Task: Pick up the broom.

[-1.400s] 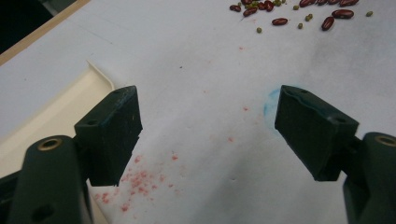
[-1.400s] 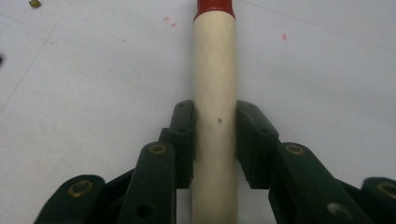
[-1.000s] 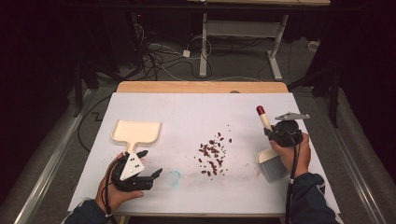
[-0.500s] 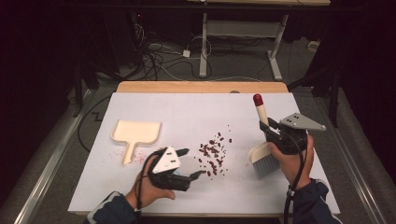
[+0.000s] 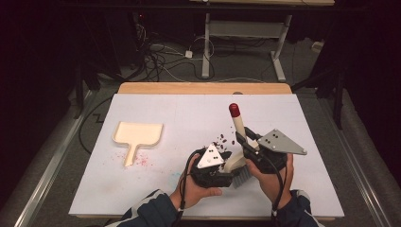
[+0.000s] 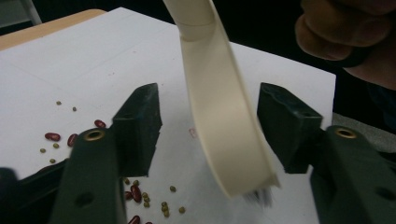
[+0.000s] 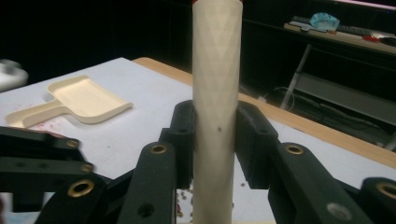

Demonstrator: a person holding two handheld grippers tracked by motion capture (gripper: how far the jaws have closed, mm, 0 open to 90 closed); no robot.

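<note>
My right gripper [image 7: 212, 140] is clamped on the cream handle of the brush [image 5: 238, 142], both pads pressed flat against the shaft, which rises straight up between them to its red tip. In the high view the brush leans away from me, its pale head and grey bristles low beside my right hand [image 5: 272, 177]. My left gripper [image 6: 210, 126] stands just beside the right one, and its jaws have just been closing; the flat cream head of the brush [image 6: 224, 126] hangs between them, with a visible gap on either side, so neither pad presses on it. The bristles show as a dark fringe at the lower end of that head, just above the white table [image 5: 156, 184]. Below and to the left of my left fingers [image 6: 137, 126] lie scattered red beans [image 6: 52, 136] and small green ones on the table surface. The cream dustpan [image 5: 137, 135] lies flat well apart from both grippers, off to the left side, its handle pointing toward me, with faint pink specks around it.
</note>
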